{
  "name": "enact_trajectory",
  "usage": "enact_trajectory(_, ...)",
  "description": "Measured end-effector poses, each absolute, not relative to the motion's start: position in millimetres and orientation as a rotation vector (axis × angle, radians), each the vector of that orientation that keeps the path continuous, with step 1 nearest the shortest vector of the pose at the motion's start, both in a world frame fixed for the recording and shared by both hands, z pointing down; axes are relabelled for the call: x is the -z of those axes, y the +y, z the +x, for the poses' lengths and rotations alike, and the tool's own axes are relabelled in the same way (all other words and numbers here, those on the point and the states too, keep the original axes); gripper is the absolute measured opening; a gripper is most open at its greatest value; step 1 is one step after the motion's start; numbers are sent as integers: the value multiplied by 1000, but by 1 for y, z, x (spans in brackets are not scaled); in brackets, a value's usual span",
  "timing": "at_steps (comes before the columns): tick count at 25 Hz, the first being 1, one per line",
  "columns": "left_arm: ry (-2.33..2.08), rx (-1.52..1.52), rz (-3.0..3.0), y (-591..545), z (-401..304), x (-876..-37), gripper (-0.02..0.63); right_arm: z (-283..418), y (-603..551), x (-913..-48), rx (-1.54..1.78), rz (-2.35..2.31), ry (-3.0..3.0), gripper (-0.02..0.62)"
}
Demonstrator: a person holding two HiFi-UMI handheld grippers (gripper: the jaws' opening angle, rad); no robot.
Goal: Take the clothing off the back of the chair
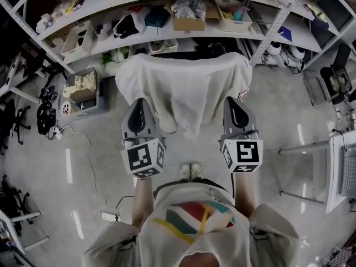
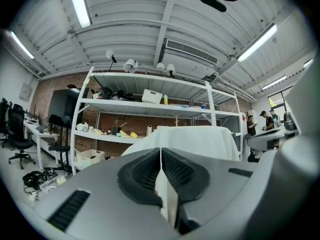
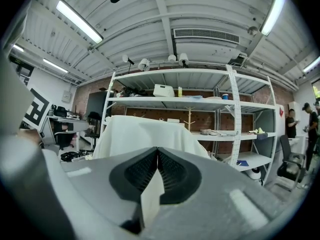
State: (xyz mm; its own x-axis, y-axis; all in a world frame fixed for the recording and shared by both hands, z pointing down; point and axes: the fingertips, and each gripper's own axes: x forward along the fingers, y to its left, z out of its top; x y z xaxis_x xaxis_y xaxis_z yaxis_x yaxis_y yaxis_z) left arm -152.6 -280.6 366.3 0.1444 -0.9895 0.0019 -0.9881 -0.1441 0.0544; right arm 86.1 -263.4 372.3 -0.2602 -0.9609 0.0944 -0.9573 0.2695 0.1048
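White clothing [image 1: 183, 88] lies spread over the chair back in the head view and hides it completely, its lower edge reaching toward the person's shoes [image 1: 190, 171] on the pale floor [image 1: 83, 171]. At the clothing's lower left corner sits the left gripper [image 1: 139, 102], and at its lower right corner the right gripper [image 1: 235, 100], each with its tip against the hem and its marker cube toward the person. Beyond the clothing's far edge runs a curved white shelving unit [image 1: 250, 32] crowded with boxes and bags. In the left gripper view, the left gripper [image 2: 160, 149] has its dark ribbed jaws closed together, with a thin sliver of pale cloth pinched between them; the draped clothing [image 2: 190, 141] rises just above and to the right of the jaws, with the shelving unit [image 2: 150, 106] behind it against a brick wall. In the right gripper view, the right gripper [image 3: 157, 149] likewise has its jaws pressed shut on a narrow fold of the same pale cloth, and the clothing [image 3: 140, 134] mounds just above and to the left of them, in front of the shelving unit [image 3: 200, 101].
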Motion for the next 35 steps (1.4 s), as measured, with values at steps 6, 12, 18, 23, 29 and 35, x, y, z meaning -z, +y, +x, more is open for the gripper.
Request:
enact_trajectory(6,-2018,56,2365,-286,-143,-364,18,94,-267,-371,52,1831,-2381,6)
enact_trajectory(12,-2069,64,2396,-298,-148,-353,18,109,-275,-362,88,1872,-2361,12)
enact_trajectory(18,-2049,11,2466,-332,-170,-347,204,137,-301,-350,127,1895,-2293,160)
enact_trajectory(23,-2029,-137,2439,-364,-203,-370,241,171,-326,-355,117,1938,-2205,170)
enact_trajectory(29,-2012,-281,2436,-386,-223,-386,265,177,-354,-383,21,1829,-2183,228)
enact_trajectory(35,-1877,-333,2495,-402,-212,-396,285,170,-368,-398,-11,1727,-2197,262)
